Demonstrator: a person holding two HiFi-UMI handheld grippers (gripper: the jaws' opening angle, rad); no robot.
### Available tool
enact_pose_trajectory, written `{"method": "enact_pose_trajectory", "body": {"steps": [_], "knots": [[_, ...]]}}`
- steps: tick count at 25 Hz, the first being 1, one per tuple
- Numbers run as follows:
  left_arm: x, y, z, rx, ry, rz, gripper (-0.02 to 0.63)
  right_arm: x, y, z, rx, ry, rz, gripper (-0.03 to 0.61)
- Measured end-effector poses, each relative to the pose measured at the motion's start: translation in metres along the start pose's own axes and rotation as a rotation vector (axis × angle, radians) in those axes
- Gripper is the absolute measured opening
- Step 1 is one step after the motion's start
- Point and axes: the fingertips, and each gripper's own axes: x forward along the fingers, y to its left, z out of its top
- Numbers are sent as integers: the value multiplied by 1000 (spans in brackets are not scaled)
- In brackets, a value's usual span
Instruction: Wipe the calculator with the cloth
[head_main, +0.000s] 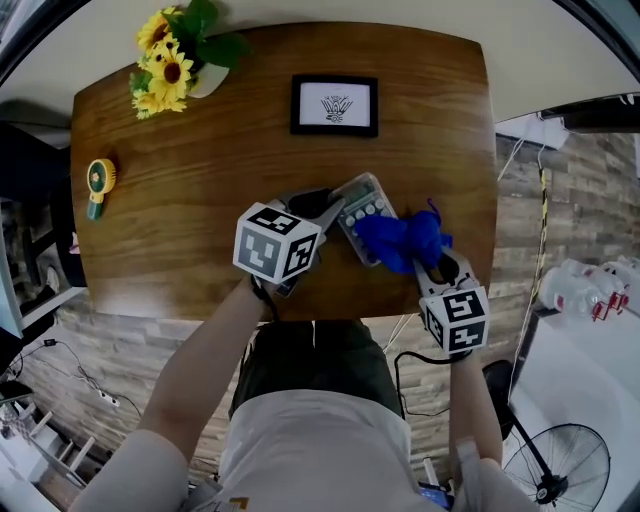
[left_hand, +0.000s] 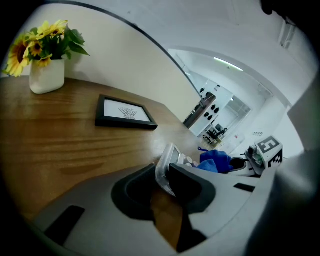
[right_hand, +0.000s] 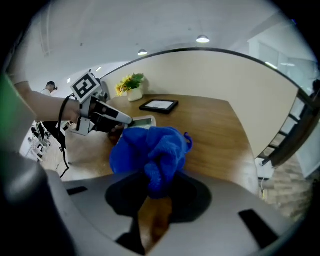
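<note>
The calculator (head_main: 364, 213), grey with light keys, lies tilted near the table's front edge. My left gripper (head_main: 328, 212) is shut on its left edge, and in the left gripper view the calculator's edge (left_hand: 167, 170) stands pinched between the jaws. My right gripper (head_main: 432, 262) is shut on the bunched blue cloth (head_main: 402, 239), which lies over the calculator's right end. In the right gripper view the cloth (right_hand: 150, 150) fills the space ahead of the jaws, with the calculator (right_hand: 142, 121) just beyond it. The left gripper view shows the cloth (left_hand: 215, 161) past the calculator.
On the wooden table (head_main: 200, 230) stand a black picture frame (head_main: 334, 105) at the back, a white vase of sunflowers (head_main: 175, 65) at the back left and a small yellow-green fan (head_main: 99, 182) at the left edge. A floor fan (head_main: 560, 470) stands lower right.
</note>
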Motion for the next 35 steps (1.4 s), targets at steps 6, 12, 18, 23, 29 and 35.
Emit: {"method": "enact_pose_trajectory", "body": {"steps": [6, 12, 18, 23, 29, 35], "knots": [[0, 0, 0, -2, 4, -8, 91, -20, 1, 21, 28, -103, -28, 106], [1, -1, 1, 5, 4, -9, 91, -25, 18, 116, -25, -341, 3, 106], [1, -2, 0, 13, 1, -1, 91, 34, 47, 152, -87, -281, 58, 109], [0, -2, 1, 19, -3, 3, 91, 55, 53, 113, -112, -182, 56, 107], [0, -1, 0, 17, -2, 0, 91, 26, 44, 60, -109, -128, 50, 103], [-1, -1, 0, 22, -7, 6, 91, -4, 39, 10, -102, -8, 38, 97]]}}
